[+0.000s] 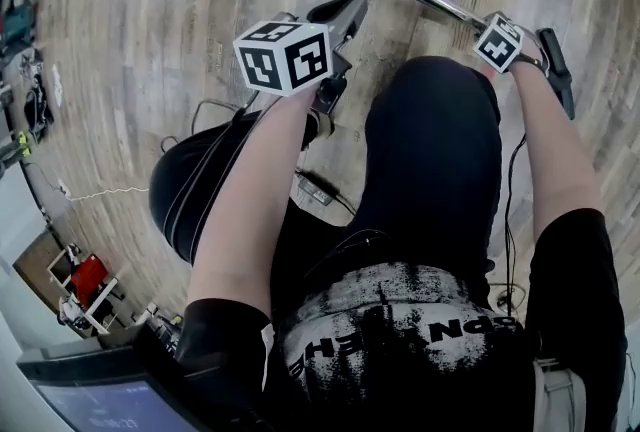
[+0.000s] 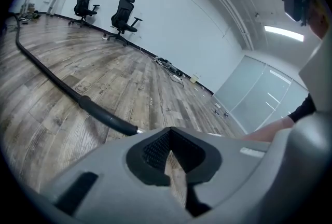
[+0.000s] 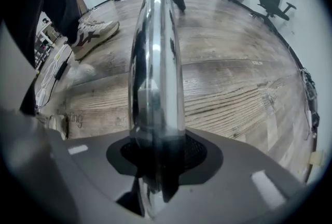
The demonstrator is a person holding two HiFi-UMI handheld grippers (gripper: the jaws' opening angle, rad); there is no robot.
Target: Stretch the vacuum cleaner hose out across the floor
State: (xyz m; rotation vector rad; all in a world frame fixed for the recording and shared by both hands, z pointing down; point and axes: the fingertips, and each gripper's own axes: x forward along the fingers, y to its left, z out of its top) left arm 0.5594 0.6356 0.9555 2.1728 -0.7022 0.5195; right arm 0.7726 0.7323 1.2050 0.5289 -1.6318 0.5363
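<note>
The right gripper points down at the floor with its jaws standing apart around the vacuum's chrome tube, which fills most of the gap. I judge the pads are not pressing on it, so nothing secures it yet. The left gripper is closed on nothing, hangs near the tube, and gives it no support. The black hose joins the tube's end and lies on the floor in a long curve towards the far edge, where the office chairs stand, so it is laid out in part but not straight. The main risk is the smooth, round metal: if the jaws close off-centre, the tube may roll or squirt out and clatter onto the boards. A hard pull could drag the dark rounded body beside the person's leg, probably the canister, instead of straightening the hose. Loose cables lie near the person's shoe, and a step back could snag them.
</note>
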